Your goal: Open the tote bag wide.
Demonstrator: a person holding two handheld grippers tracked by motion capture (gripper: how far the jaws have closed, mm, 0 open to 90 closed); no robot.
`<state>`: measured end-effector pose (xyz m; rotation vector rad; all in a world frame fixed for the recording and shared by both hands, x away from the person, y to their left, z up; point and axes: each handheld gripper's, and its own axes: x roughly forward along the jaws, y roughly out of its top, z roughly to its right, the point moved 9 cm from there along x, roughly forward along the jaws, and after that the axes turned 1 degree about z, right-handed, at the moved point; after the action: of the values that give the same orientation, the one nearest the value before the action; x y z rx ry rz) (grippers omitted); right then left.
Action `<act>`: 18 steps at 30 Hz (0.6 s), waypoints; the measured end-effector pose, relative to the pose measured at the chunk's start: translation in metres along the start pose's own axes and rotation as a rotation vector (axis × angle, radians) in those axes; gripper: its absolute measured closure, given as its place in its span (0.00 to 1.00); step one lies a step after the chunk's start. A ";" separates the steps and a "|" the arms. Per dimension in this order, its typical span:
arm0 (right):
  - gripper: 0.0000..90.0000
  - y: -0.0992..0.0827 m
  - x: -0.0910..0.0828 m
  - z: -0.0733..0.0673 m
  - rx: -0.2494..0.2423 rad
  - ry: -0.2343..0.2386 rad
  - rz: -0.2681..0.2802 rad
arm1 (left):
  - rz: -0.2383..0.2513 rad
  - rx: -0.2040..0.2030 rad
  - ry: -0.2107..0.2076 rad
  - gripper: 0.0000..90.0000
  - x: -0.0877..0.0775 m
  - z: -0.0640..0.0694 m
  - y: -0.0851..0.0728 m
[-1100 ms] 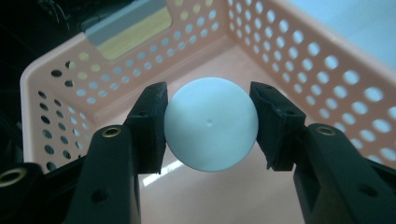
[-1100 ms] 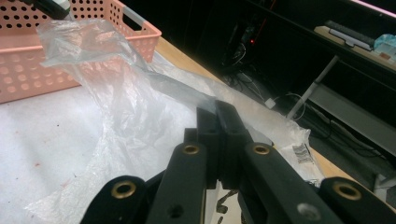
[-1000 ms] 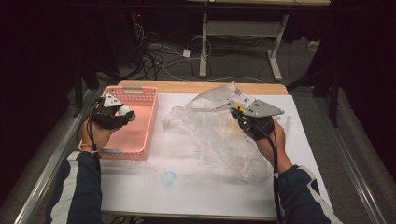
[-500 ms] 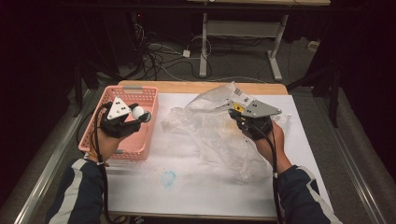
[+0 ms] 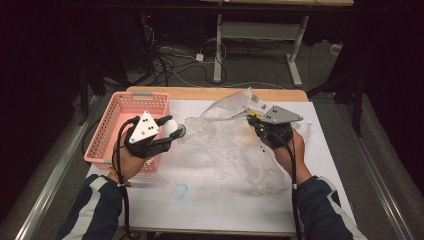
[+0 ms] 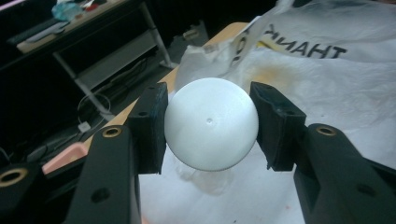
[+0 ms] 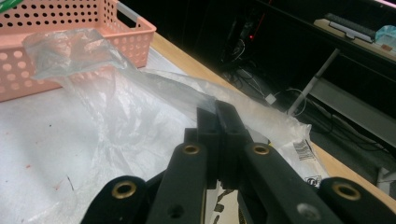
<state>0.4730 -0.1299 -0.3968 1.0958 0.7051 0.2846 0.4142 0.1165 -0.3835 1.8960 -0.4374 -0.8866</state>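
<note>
Over the white-covered table (image 5: 210, 210), the left gripper (image 5: 176, 131) clamps a smooth white ball (image 6: 211, 123) beside the pink perforated plastic basket (image 5: 112, 127); the right gripper (image 7: 217, 114) pinches the clear plastic bag's (image 5: 235, 145) rim (jaws fully closed). Best carried level into the lifted mouth.

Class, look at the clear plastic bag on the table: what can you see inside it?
Nothing shows through the crumpled plastic bag; folds may hide something. The white ball is outside, in the left gripper; the right gripper pinches the bag's edge.
</note>
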 end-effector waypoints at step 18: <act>1.00 0.003 0.001 -0.003 0.023 0.012 0.027 | -0.049 0.131 -0.125 0.54 0.074 0.057 0.002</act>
<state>0.4722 -0.1258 -0.3954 1.1266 0.7056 0.3072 0.4215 0.0338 -0.4259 1.9843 -0.5380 -1.0346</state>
